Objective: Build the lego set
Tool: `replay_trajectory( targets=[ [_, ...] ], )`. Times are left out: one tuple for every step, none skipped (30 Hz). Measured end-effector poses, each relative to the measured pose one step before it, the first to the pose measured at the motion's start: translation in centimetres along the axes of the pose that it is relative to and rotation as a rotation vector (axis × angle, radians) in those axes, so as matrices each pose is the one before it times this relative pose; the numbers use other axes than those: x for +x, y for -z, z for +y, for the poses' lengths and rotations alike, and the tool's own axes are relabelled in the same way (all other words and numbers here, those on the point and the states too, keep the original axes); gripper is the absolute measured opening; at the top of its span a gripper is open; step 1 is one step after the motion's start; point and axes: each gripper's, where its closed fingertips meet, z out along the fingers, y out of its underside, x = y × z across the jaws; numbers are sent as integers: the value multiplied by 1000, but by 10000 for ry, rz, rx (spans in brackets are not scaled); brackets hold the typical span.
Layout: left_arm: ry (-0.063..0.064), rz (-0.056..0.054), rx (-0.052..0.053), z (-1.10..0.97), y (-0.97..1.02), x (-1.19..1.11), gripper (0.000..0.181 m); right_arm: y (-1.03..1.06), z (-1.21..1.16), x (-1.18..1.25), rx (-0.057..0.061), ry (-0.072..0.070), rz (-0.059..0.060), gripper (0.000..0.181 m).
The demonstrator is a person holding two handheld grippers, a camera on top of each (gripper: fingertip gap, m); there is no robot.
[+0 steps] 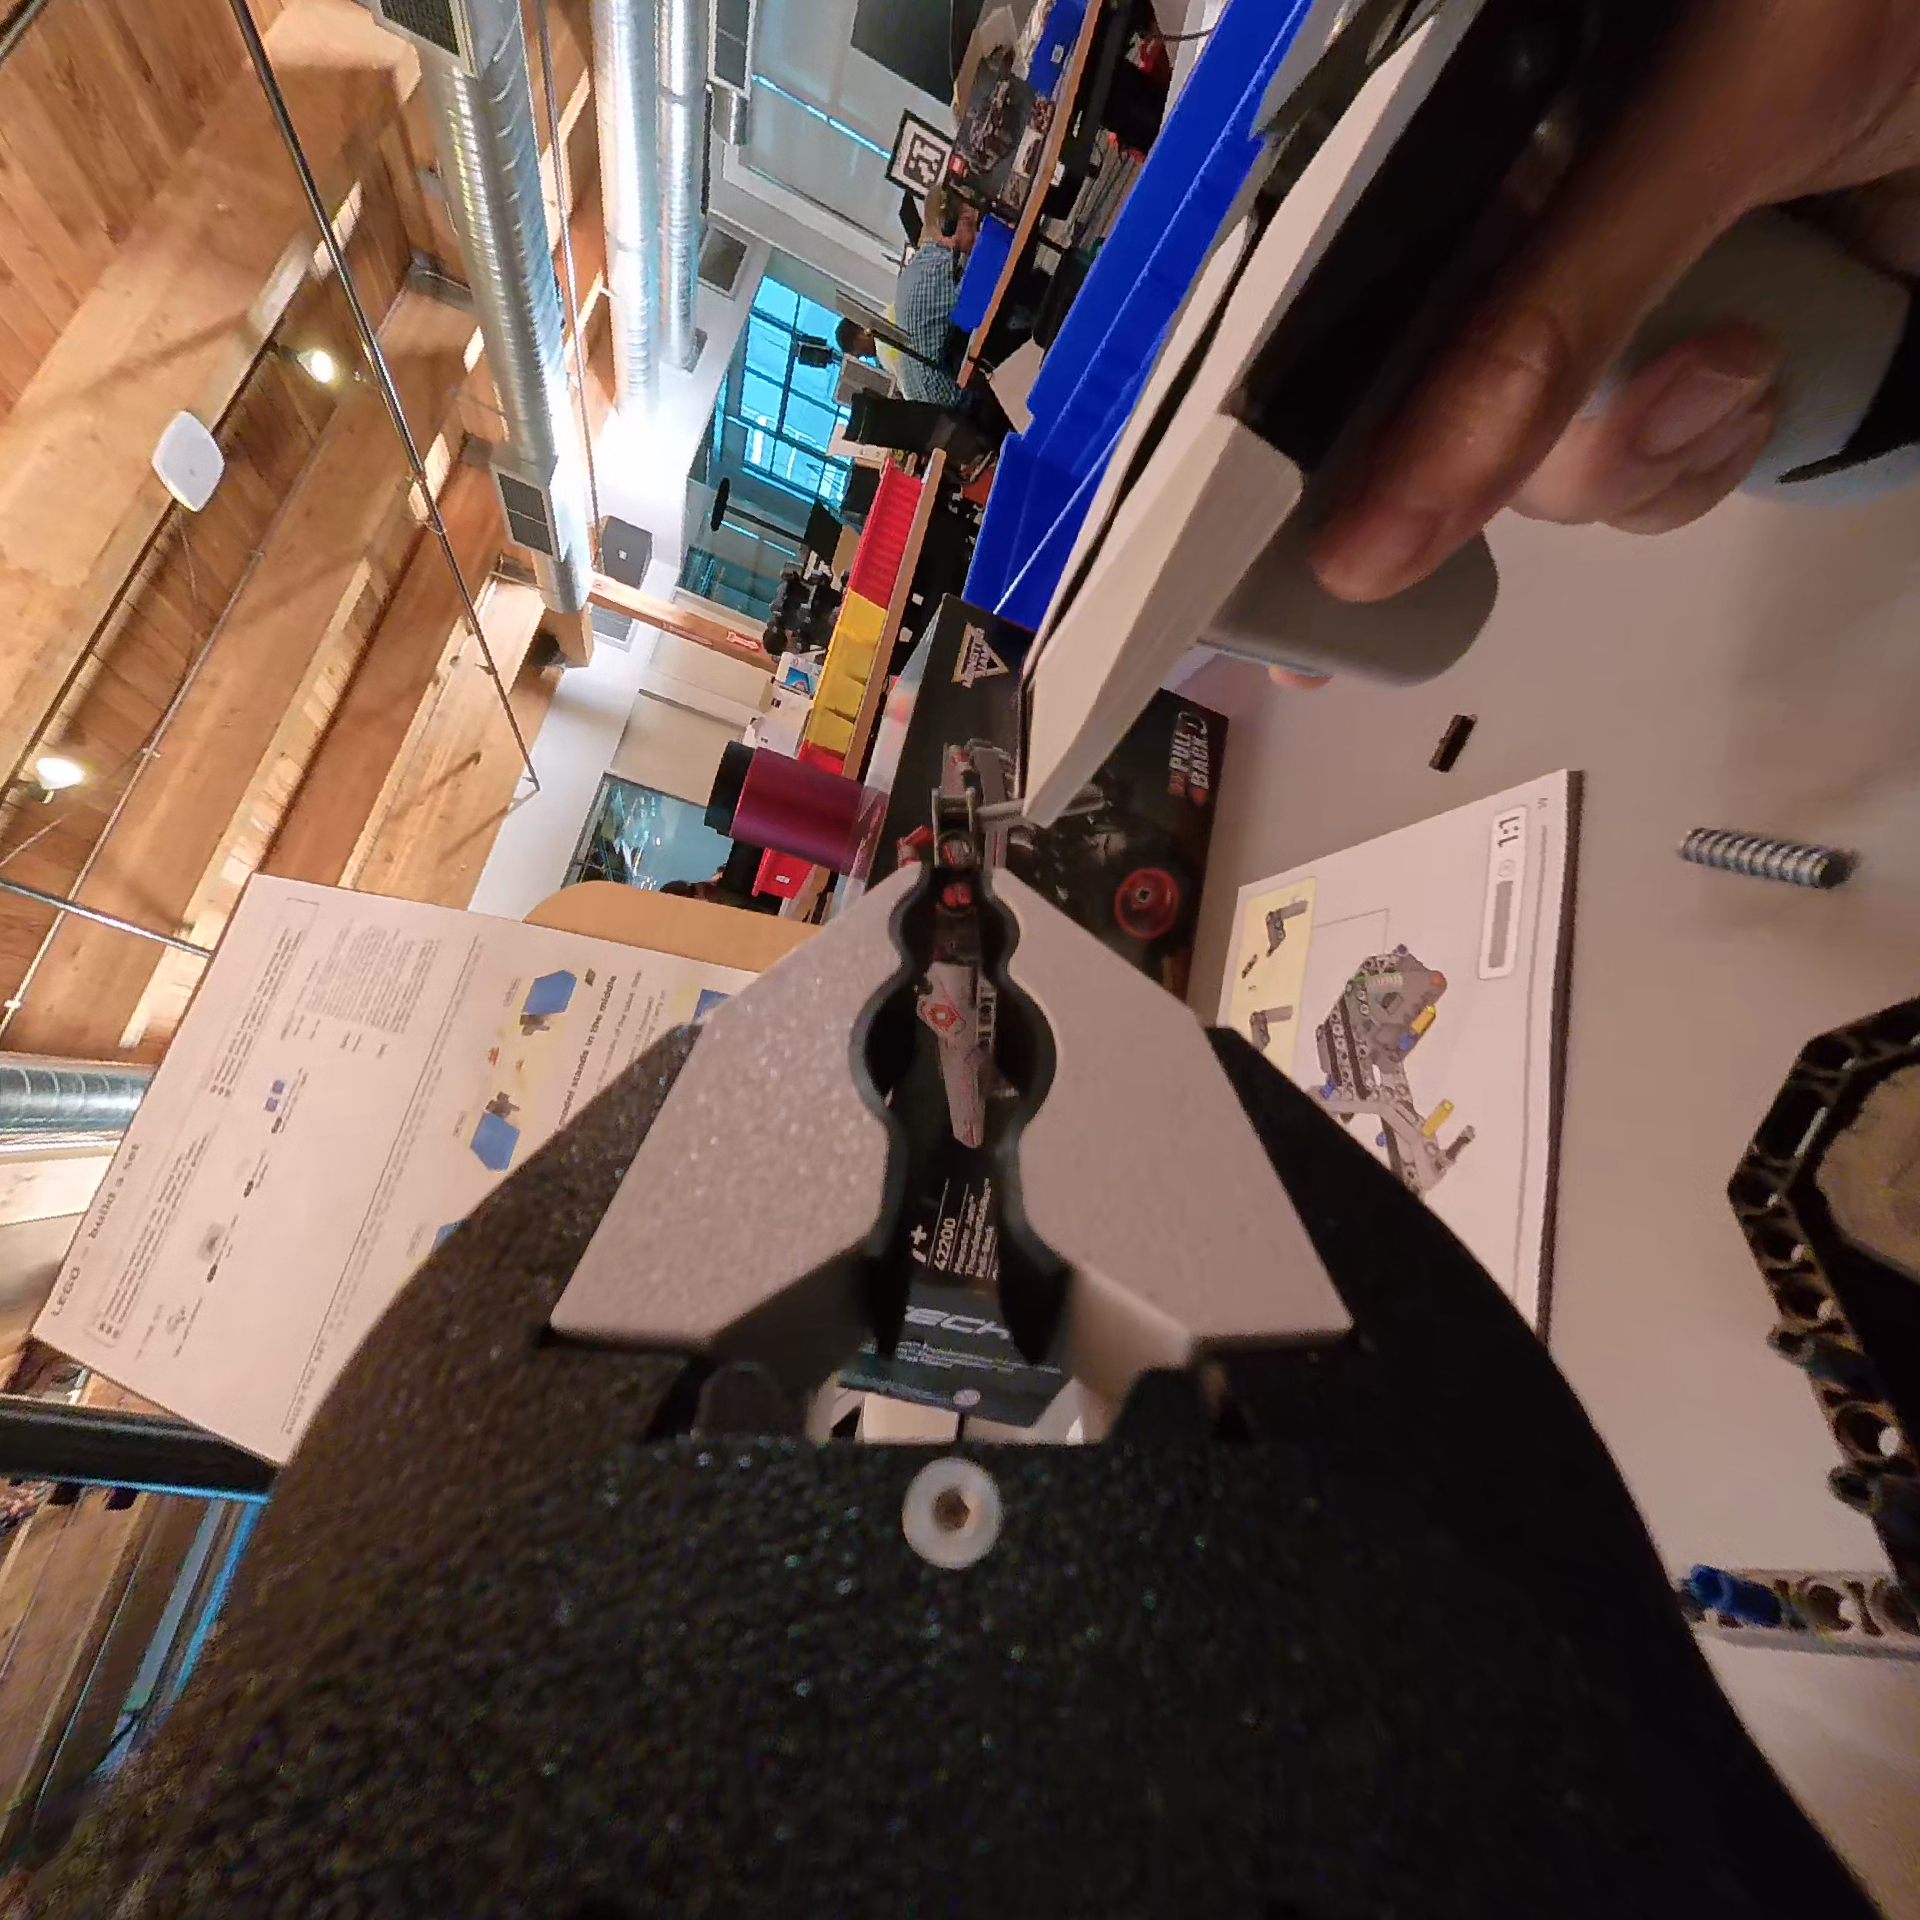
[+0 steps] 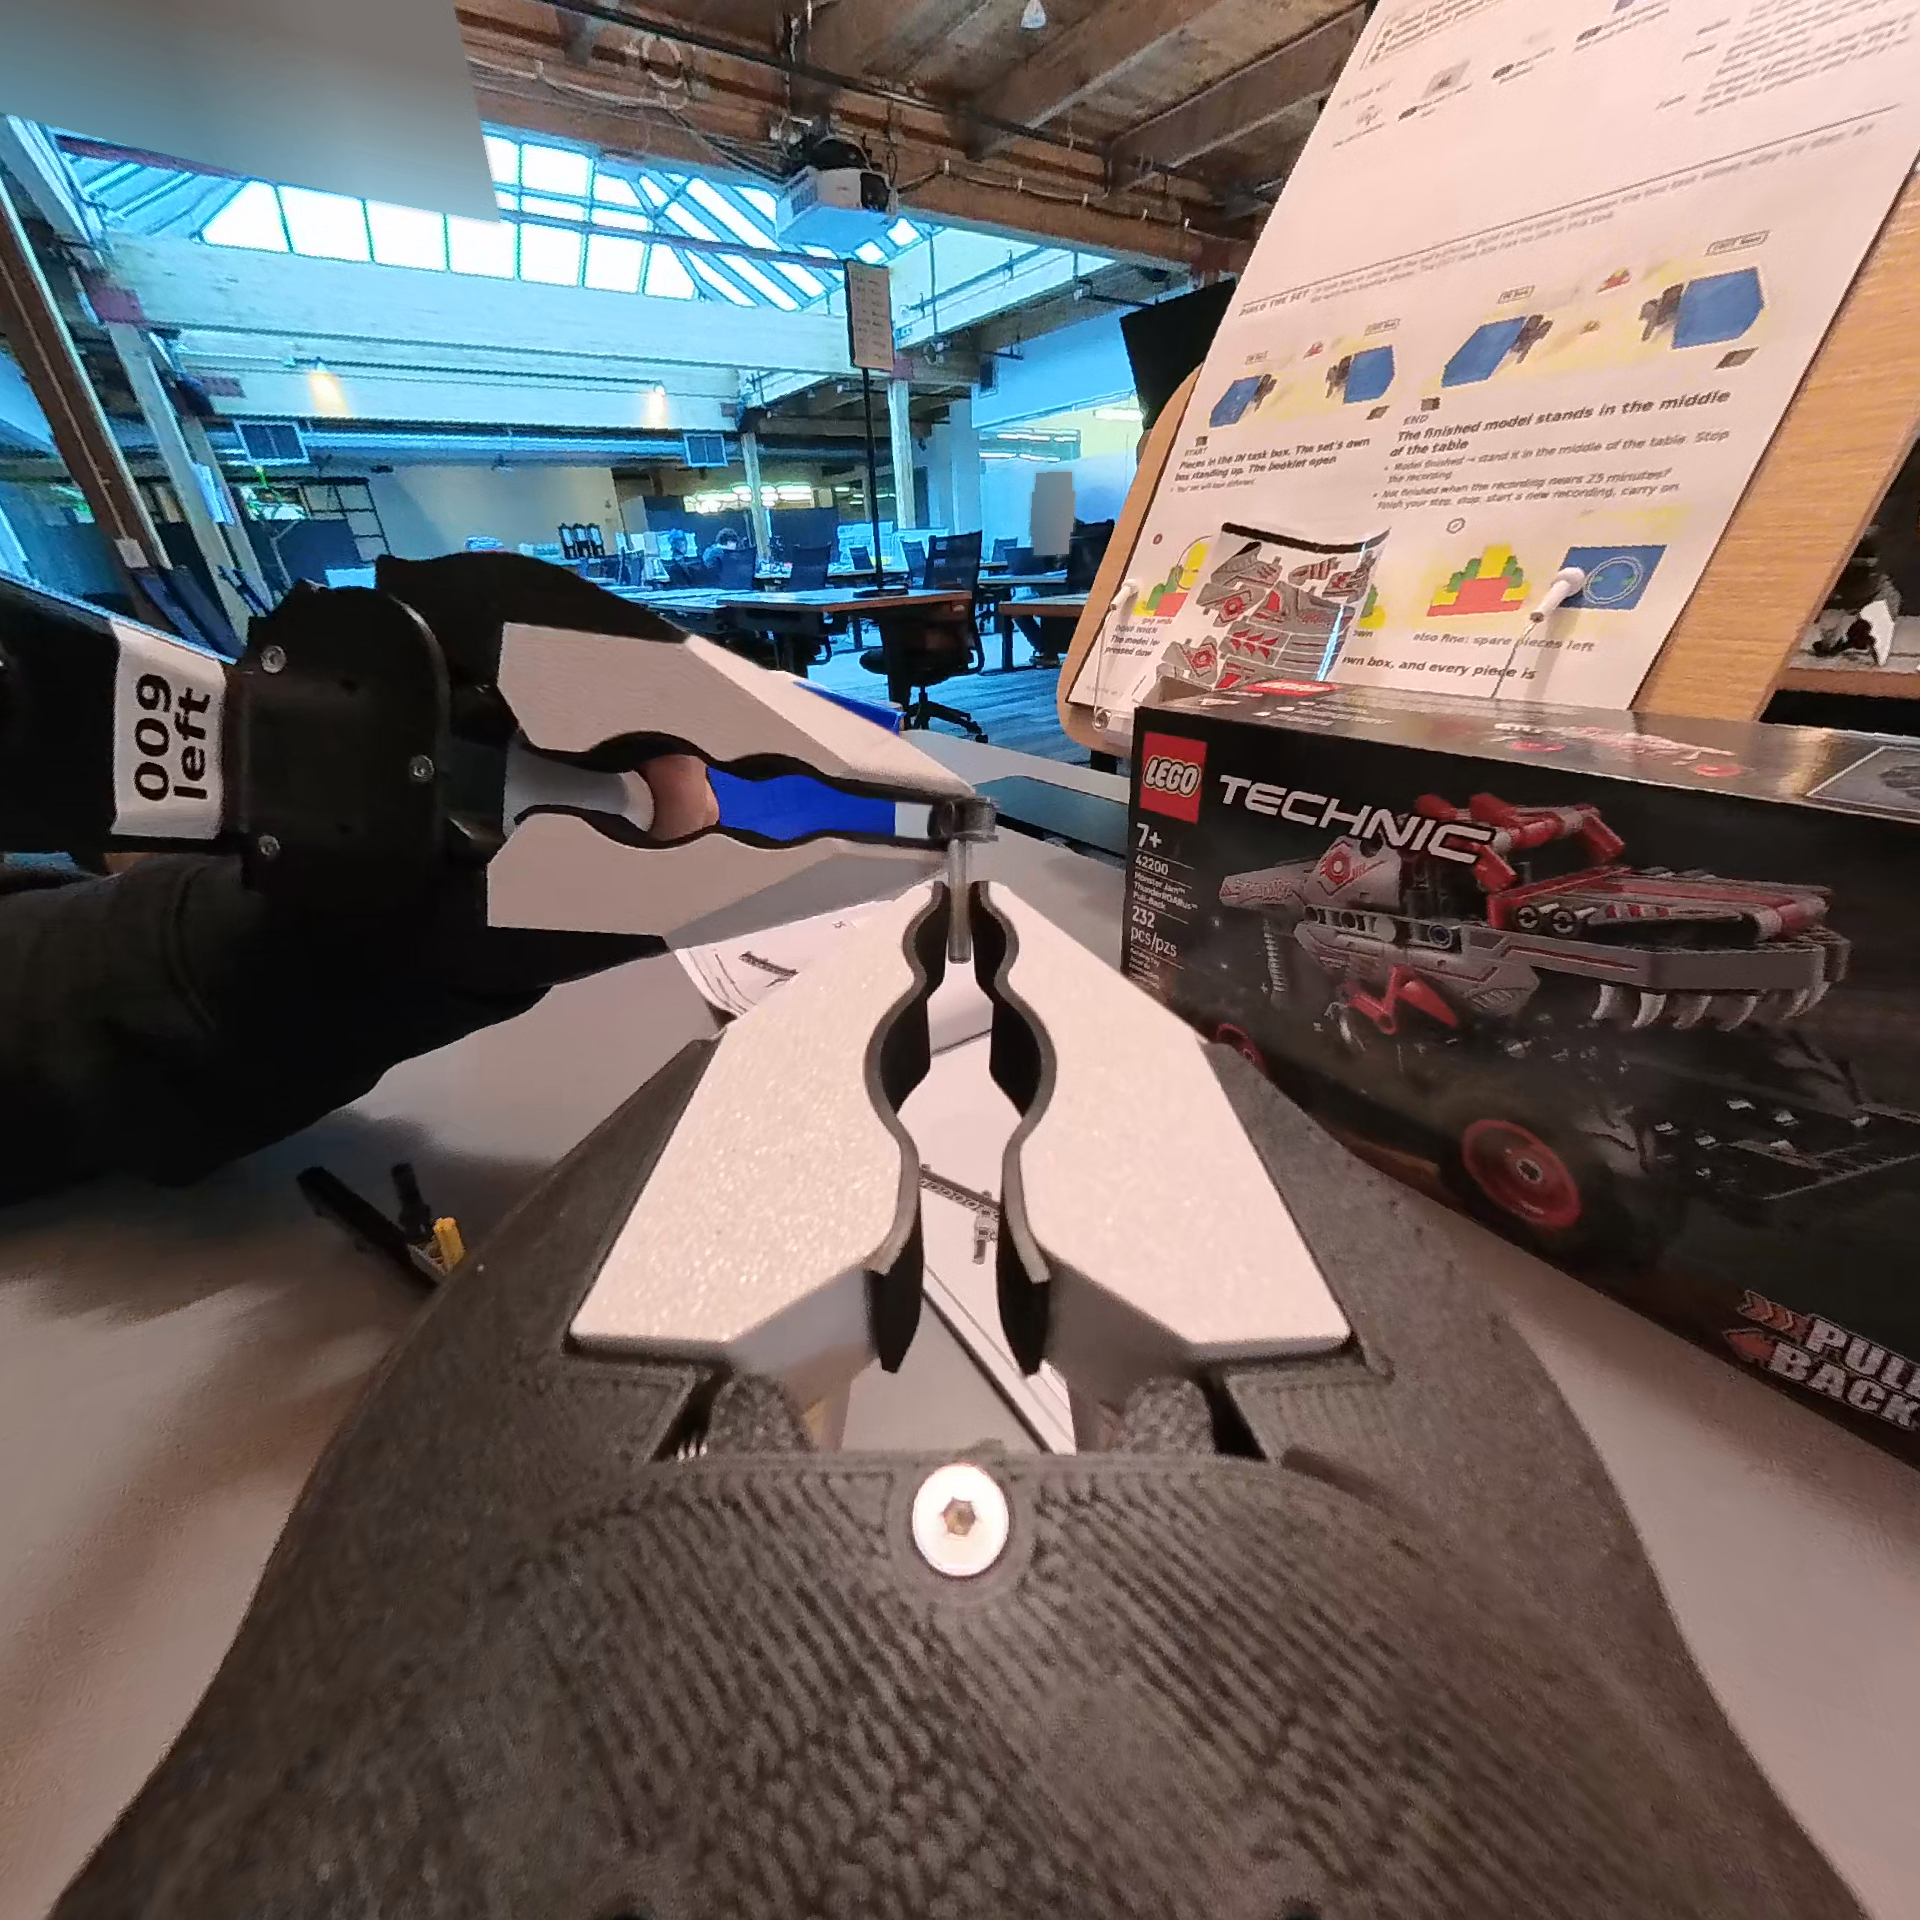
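In the right wrist view my right gripper (image 2: 961,909) is shut on a thin grey axle (image 2: 957,894) held upright above the table. My left gripper (image 2: 951,826) comes in from the left and is shut on a small black piece (image 2: 964,821) that sits on the axle's top end. In the left wrist view my left gripper (image 1: 961,878) pinches the small piece (image 1: 951,831) at its tips. The right gripper (image 1: 1039,800), held by a hand, meets it from the upper right with the axle (image 1: 992,816).
The set's black box (image 2: 1507,935) stands right behind the grippers, with a printed sheet on a wooden stand (image 2: 1507,364) behind it. On the white table lie the open booklet (image 1: 1403,1039), a spring (image 1: 1766,860), a black frame assembly (image 1: 1829,1247), a grey beam (image 1: 1808,1605) and small loose pieces (image 2: 416,1236). Blue bins (image 1: 1122,312) stand farther back.
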Motion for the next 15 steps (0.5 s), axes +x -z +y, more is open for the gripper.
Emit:
replay_trajectory(
  targets=[
    [-9, 21, 25, -64, 37, 18, 4, 14, -33, 69, 33, -48, 38, 3],
    [-25, -15, -13, 4, 25, -64, 4, 22, -7, 36, 13, -69, -11, 3],
    [-16, -11, 10, -52, -38, -2, 4, 21, -1, 35, 18, -133, -31, 3],
    [23, 52, 28, -63, -19, 12, 4, 39, -101, 117, 85, -196, 3, 3],
    [30, 39, 6, -21, -68, 10, 4, 41, -15, 21, 37, -181, -70, 3],
    [21, -26, 49, -117, -54, -36, 4, -5, 65, -35, -30, -132, -88, 3],
    [43, -9, 33, -85, -130, 15, 4, 20, -53, -13, 53, -87, -33, 3],
    [34, 45, 11, -36, -107, 55, 4, 1, -66, -60, 65, -151, -67, 3],
    [23, 42, 28, 18, -153, 60, 4, -23, 33, -34, -7, -188, -77, 3],
    [30, 59, 25, 10, -180, 80, 4, -1, 62, -47, -3, -203, -114, 3],
    [-37, 65, -14, 7, -162, 120, 4, -2, 46, 39, 13, -179, -61, 3],
    [-128, -29, 51, -53, -116, 17, 4, -16, 176, 57, -72, -108, -38, 3],
    [-132, -64, 93, -152, -14, -26, 4, -28, 130, 20, -59, -71, -33, 3],
    [-128, -23, 94, -115, -78, -65, 4, 11, -51, -85, 68, -174, -98, 3],
    [-65, -5, 66, -3, -91, -70, 4, 26, -83, -98, 79, -260, -151, 3]
  ],
)
